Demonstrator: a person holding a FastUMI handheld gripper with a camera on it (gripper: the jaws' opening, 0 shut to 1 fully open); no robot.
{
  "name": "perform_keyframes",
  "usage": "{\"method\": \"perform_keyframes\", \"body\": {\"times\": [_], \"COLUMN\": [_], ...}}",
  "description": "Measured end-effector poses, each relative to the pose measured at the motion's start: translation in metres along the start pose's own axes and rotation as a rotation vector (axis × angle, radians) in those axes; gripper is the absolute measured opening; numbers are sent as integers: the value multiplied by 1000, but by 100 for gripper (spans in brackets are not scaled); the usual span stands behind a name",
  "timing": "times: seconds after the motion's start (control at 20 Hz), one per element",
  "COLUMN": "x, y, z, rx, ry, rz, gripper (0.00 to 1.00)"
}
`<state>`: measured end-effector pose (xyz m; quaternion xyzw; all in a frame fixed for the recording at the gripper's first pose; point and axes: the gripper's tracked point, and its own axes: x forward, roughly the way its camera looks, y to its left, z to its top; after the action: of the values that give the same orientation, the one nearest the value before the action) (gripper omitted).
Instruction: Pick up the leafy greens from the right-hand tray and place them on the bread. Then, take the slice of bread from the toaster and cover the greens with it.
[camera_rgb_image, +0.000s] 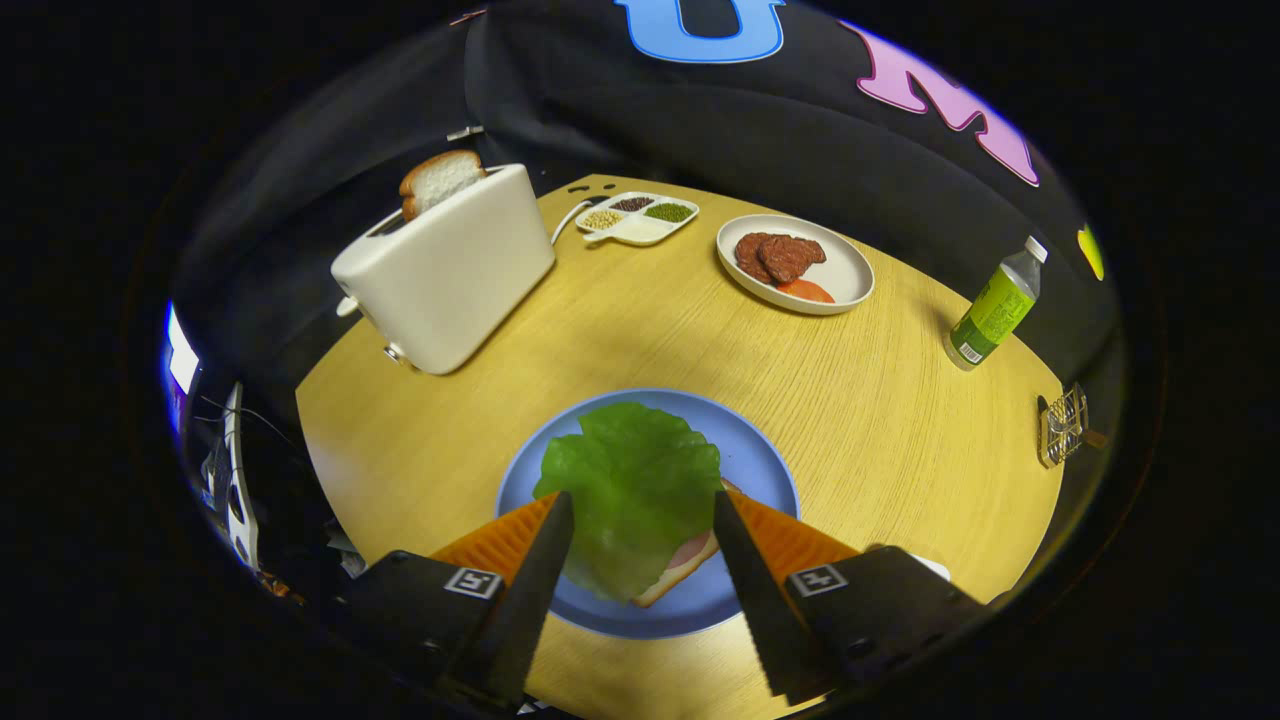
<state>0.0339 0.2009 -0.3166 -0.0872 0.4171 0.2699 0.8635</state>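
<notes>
Beyond the wide-open, empty gripper, leafy greens on bread, toaster left, meat plate behind

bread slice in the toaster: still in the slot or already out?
Still in. The bread slice stands upright, poking out of the toaster top slot. The open gripper straddles the leafy greens, far from it.

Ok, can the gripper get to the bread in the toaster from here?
Probably yes: the gripper is open over the leafy greens, and the bread slice stands proud of the toaster with bare table between.
</notes>
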Motion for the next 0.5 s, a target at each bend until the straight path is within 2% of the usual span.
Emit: {"method": "perform_keyframes", "body": {"times": [0.05, 0.25, 0.5], "x": [-6, -37, -59], "y": [1, 12, 39], "z": [10, 55, 113], "rx": [7, 12, 34], "ry": [-38, -172, -275], "rz": [0, -3, 22], "gripper": [100, 100, 100]}}
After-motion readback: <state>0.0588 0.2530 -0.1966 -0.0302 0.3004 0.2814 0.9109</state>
